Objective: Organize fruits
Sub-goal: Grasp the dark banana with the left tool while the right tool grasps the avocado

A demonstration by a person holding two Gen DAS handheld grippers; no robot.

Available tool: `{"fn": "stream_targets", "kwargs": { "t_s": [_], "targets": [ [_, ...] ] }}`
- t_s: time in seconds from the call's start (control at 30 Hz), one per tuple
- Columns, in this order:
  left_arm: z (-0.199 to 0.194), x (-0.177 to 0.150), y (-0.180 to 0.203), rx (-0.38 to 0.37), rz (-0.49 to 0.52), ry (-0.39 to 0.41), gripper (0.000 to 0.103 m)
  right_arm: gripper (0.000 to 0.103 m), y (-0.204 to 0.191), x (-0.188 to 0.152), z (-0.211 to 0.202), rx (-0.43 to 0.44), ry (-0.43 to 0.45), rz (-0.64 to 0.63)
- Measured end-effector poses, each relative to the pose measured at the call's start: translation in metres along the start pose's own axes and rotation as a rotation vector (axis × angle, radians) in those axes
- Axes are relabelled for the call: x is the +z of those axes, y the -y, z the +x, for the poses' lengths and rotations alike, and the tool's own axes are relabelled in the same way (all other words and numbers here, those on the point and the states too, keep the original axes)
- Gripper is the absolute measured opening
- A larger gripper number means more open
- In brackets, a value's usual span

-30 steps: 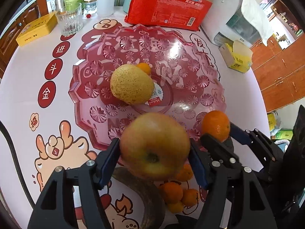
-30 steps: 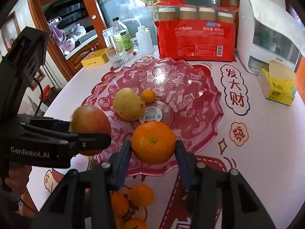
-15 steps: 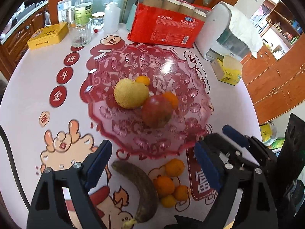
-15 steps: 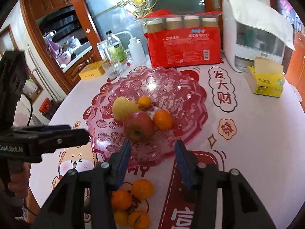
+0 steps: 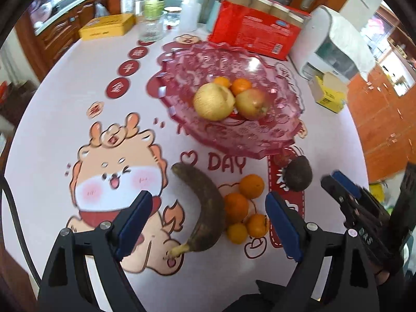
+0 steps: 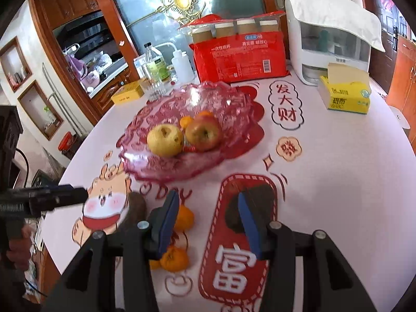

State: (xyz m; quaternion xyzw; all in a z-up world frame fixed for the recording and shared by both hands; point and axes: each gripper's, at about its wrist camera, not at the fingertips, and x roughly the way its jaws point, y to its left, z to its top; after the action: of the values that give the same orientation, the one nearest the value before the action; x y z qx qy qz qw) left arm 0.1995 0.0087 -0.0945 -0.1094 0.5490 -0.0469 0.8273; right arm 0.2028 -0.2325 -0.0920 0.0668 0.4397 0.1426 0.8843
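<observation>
A pink glass fruit plate holds a yellow pear, a red-yellow apple and two small oranges. On the table in front lie a dark banana, several small oranges and a dark avocado. My left gripper is open and empty, above the banana and oranges. My right gripper is open and empty, with the avocado behind its right finger; it also shows in the left wrist view.
Behind the plate stand a red pack of paper cups, a white dispenser, a yellow tissue box, bottles, a glass and a yellow tin. The table edge curves at the left and right.
Both grippers let go of their fruit: the apple and the orange now lie in the plate. Both have drawn back toward the near side, over the loose fruit.
</observation>
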Motion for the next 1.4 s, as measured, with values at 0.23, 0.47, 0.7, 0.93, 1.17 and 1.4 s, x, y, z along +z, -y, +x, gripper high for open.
{"fn": "stream_targets", "kwargs": {
  "t_s": [0.23, 0.47, 0.7, 0.93, 1.17, 1.4],
  "targets": [
    [-0.005, -0.019, 0.006, 0.076, -0.020, 0.030, 0.088, 0.048, 0.018, -0.030, -0.003, 0.014, -0.040, -0.014],
    [0.003, -0.026, 0.011, 0.099, -0.051, 0.015, 0.088, 0.048, 0.035, -0.044, 0.003, 0.003, -0.067, -0.026],
    [0.026, -0.028, 0.008, 0.134, -0.103, -0.050, 0.088, 0.049, 0.046, -0.040, 0.019, 0.002, -0.058, -0.027],
    [0.051, -0.027, 0.001, 0.148, -0.130, -0.117, 0.088, 0.066, 0.050, -0.034, 0.042, 0.016, -0.028, -0.026],
    [0.078, -0.017, -0.001, 0.163, -0.152, -0.193, 0.087, 0.075, 0.046, -0.036, 0.057, 0.059, -0.016, -0.029],
    [0.101, -0.008, -0.007, 0.155, -0.220, -0.216, 0.084, 0.076, 0.048, -0.035, 0.067, 0.019, 0.003, -0.024]
  ]
}}
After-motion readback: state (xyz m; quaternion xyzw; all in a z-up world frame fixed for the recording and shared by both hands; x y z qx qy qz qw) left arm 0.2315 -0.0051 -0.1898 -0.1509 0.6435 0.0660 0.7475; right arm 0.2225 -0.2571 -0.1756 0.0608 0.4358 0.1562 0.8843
